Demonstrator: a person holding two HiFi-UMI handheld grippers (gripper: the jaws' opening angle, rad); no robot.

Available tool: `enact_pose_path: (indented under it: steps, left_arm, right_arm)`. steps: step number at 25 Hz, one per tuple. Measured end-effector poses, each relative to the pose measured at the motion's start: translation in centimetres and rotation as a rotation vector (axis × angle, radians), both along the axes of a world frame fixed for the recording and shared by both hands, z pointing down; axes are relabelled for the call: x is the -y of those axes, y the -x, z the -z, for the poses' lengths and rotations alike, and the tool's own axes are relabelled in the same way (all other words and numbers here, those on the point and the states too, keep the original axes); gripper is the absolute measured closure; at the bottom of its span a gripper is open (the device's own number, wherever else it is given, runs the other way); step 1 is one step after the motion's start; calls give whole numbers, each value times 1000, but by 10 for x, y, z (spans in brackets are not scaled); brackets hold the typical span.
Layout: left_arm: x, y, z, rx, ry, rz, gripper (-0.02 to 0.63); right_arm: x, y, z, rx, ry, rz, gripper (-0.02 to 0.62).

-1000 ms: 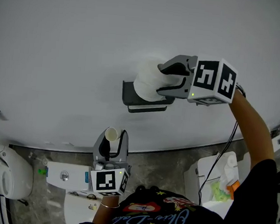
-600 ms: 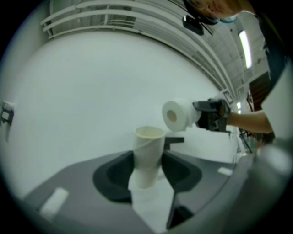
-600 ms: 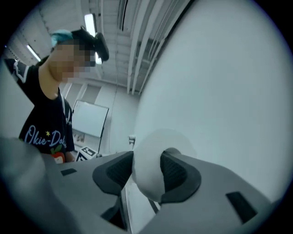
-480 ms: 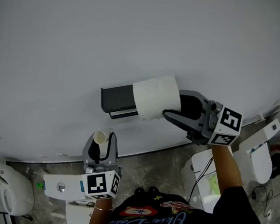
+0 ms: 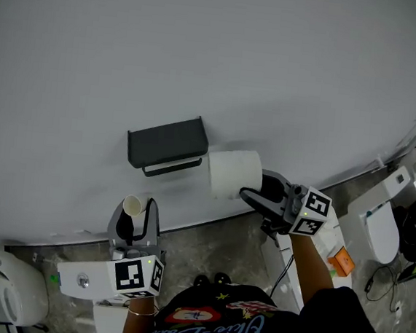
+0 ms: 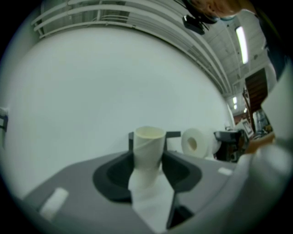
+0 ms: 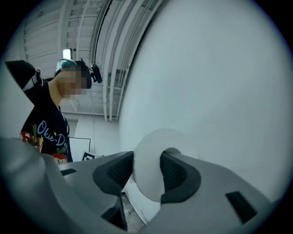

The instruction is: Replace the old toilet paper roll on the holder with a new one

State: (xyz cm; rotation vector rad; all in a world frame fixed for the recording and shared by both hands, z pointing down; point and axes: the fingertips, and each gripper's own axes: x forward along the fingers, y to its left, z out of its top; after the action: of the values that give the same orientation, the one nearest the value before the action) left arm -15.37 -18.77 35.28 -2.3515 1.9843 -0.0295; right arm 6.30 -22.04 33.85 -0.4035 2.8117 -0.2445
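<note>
The left gripper is pointed at the wall, its jaws pressed onto the old cardboard core. The core stands upright between the pads, open end up and poking above the jaw tips. In the left gripper view, a loose strip of paper hangs from the core down between the jaws towards the gripper's body.

The right gripper is pinching the new toilet paper roll through its side. One jaw is inside the centre hole and the other is against the outer wrap, as the right gripper view shows on the roll in that gripper.

The dark holder is fixed to the wall just ahead of and above the left gripper's tips. It is off to the left of the roll in the right gripper, near it but not touching. From the left gripper, the new roll shows just to the right of the core, with the holder behind the core.
</note>
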Motion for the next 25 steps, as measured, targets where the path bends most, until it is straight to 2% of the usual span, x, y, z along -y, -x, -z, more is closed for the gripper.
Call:
enact_pose_path:
  steps: [4, 7, 12, 25]
  left_arm:
    - [-4, 1, -1, 5, 5, 6, 417]
    - [-8, 4, -2, 6, 9, 18, 417]
    - [-8, 12, -4, 5, 13, 37, 417]
    - [-14, 28, -8, -14, 17, 70, 417]
  right_arm:
    - [23, 2, -14, 19, 42, -9, 410]
    - [38, 5, -26, -28, 52, -22, 410]
    - [46, 21, -34, -38, 73, 19, 410]
    - [36, 104, -35, -103, 45, 161, 410]
